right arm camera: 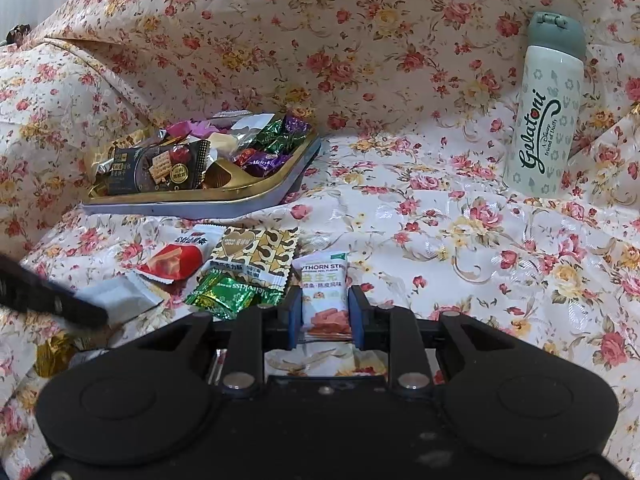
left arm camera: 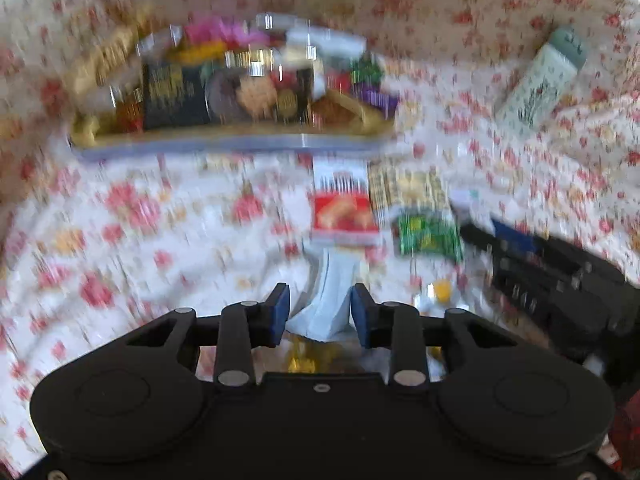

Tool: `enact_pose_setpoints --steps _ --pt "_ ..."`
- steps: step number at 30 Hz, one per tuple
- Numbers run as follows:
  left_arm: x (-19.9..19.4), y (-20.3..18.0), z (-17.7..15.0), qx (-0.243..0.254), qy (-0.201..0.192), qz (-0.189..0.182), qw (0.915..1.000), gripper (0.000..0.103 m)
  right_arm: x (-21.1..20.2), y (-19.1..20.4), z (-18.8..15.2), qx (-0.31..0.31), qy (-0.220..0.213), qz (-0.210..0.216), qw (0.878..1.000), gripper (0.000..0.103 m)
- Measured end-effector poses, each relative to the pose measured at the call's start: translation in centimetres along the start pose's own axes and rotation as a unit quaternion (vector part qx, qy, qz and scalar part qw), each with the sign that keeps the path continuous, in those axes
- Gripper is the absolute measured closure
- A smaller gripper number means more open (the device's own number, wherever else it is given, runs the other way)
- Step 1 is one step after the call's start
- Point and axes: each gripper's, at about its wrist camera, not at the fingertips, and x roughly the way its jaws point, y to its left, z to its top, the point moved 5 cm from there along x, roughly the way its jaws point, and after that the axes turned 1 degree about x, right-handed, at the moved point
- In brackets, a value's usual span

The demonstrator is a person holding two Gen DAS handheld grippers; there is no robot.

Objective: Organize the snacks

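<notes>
A gold-rimmed tray point(right arm camera: 256, 194) full of wrapped snacks sits on the floral cloth; it also shows blurred in the left wrist view point(left arm camera: 224, 142). My left gripper point(left arm camera: 320, 312) is shut on a white and red snack packet point(left arm camera: 332, 300) and holds its white end. My right gripper point(right arm camera: 323, 312) is shut on a white hawthorn strip packet point(right arm camera: 325, 296). Loose snacks lie in front of the tray: a red packet point(right arm camera: 176, 260), a gold and black packet point(right arm camera: 256, 252), a green candy point(right arm camera: 224, 294). The left view is motion-blurred.
A white Gelatoni bottle point(right arm camera: 546, 108) stands at the right against the draped floral cloth point(right arm camera: 440, 240). A gold-wrapped candy point(right arm camera: 54, 354) lies at the lower left. The other gripper's black body point(left arm camera: 560, 280) shows at the right of the left view.
</notes>
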Motion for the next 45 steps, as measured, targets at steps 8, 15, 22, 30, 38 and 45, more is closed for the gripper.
enact_pose_setpoints --steps 8,15,22,30,38,45 --pt "1.7 -0.6 4.7 -0.026 -0.018 0.004 0.9995 0.042 0.0 -0.1 0.0 0.007 -0.001 0.001 1.000 0.078" --pt "5.4 -1.0 5.0 -0.015 0.008 0.033 0.9993 0.042 0.2 -0.3 0.0 0.019 -0.001 0.005 1.000 0.078" --pt "6.6 -1.7 4.8 -0.002 0.011 0.042 0.9990 0.042 0.2 -0.4 0.0 0.032 -0.003 0.010 0.999 0.079" --pt "7.4 -2.6 5.3 0.020 -0.003 0.059 0.9981 0.048 0.2 -0.4 0.0 0.032 -0.003 0.009 0.999 0.079" --pt "5.8 -2.0 5.1 -0.002 -0.019 0.033 0.9993 0.057 0.3 0.0 0.0 0.023 -0.002 0.000 1.000 0.079" --pt "0.8 -1.2 4.0 -0.029 -0.056 0.026 0.9977 0.057 0.2 0.2 0.0 0.010 -0.001 -0.009 1.000 0.079"
